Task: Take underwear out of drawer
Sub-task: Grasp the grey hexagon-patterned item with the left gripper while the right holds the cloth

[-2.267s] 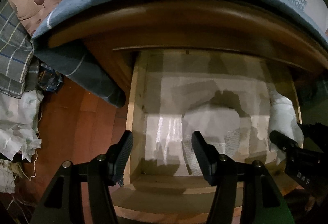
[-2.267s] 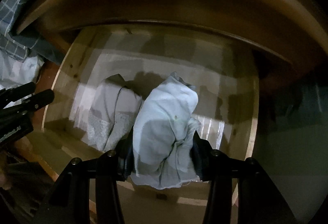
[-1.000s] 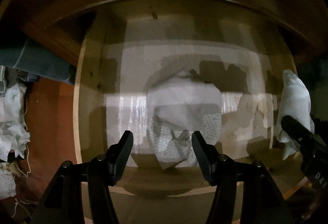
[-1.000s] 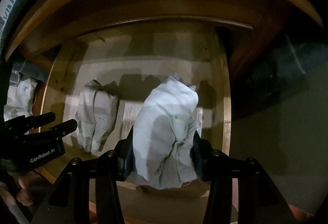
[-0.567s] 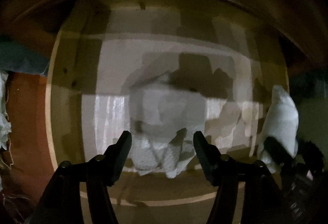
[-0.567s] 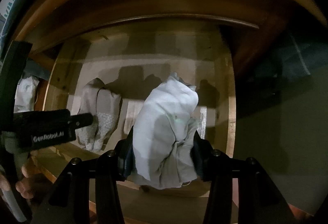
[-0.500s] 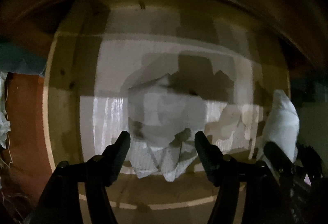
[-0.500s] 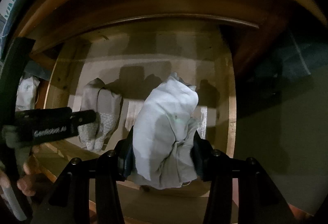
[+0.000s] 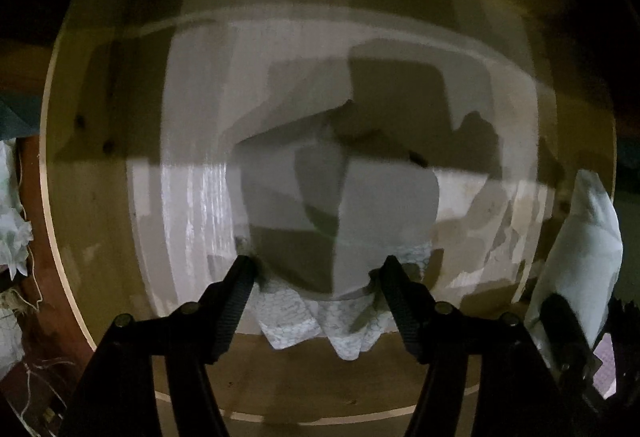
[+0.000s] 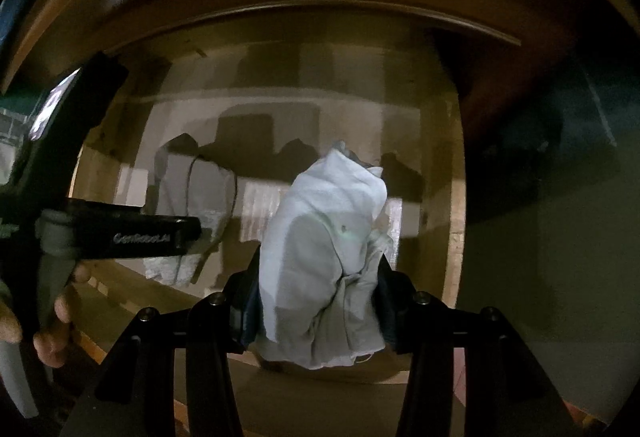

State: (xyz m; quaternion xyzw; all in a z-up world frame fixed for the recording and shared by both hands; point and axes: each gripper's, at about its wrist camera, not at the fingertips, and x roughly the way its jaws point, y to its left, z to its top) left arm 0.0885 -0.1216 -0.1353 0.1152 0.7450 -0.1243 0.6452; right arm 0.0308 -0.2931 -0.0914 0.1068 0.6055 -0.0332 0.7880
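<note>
A: Left gripper?
B: Jaws spread, just widened, straddling the folded white lace-trimmed underwear on the wooden drawer floor, lace toward the front edge.
A: Right gripper?
B: Pinching a bunched pale-blue underwear, long axis upright, above the drawer's front right corner.

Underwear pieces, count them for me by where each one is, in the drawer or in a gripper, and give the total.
Lying in the drawer, lace-trimmed piece between the open left gripper: 1
Clamped in the right gripper, plain white piece: 1
Total: 2
</note>
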